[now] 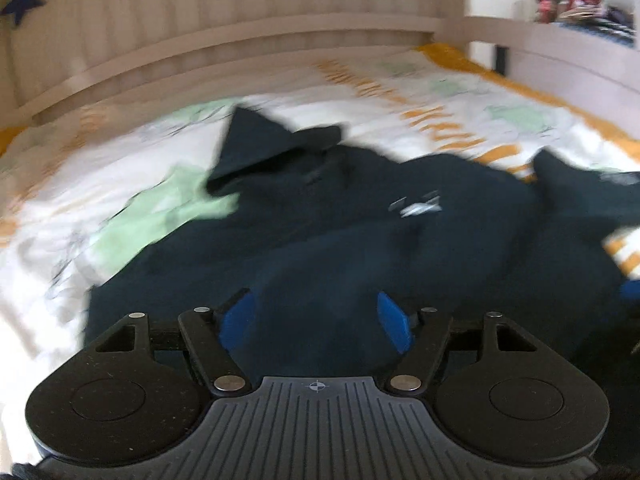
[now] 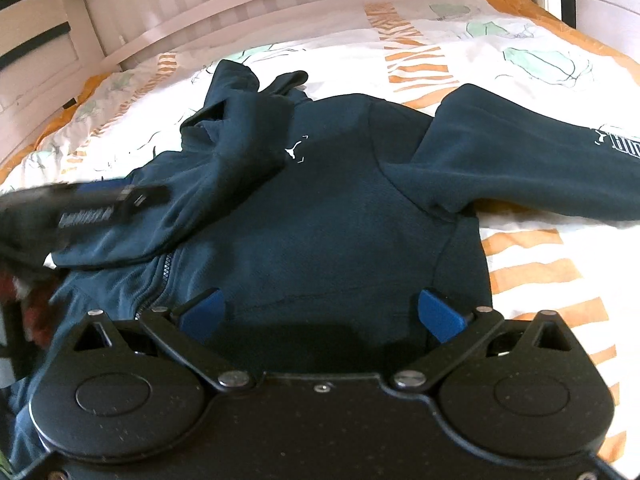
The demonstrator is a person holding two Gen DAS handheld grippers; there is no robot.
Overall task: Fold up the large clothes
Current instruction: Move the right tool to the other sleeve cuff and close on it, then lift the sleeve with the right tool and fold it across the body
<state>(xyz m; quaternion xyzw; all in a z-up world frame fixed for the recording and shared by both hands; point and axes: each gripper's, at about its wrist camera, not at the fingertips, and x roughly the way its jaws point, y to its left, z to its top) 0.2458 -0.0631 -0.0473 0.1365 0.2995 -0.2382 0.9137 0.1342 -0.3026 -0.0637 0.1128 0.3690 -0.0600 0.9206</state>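
Patterned bedspread — navy jacket spread flat — both grippers open.

The dark navy jacket is soft matt cloth with a faint sheen along its sleeve folds, a toothed zip and a small white printed logo. It lies on a bed cover of smooth white printed cotton-like cloth, orange at its edges. The rail at the far edge is pale painted wood, grooved. Each gripper body (left gripper, right gripper) is matt black plastic, dusty, with shiny metal pivot pins and matt blue pads.
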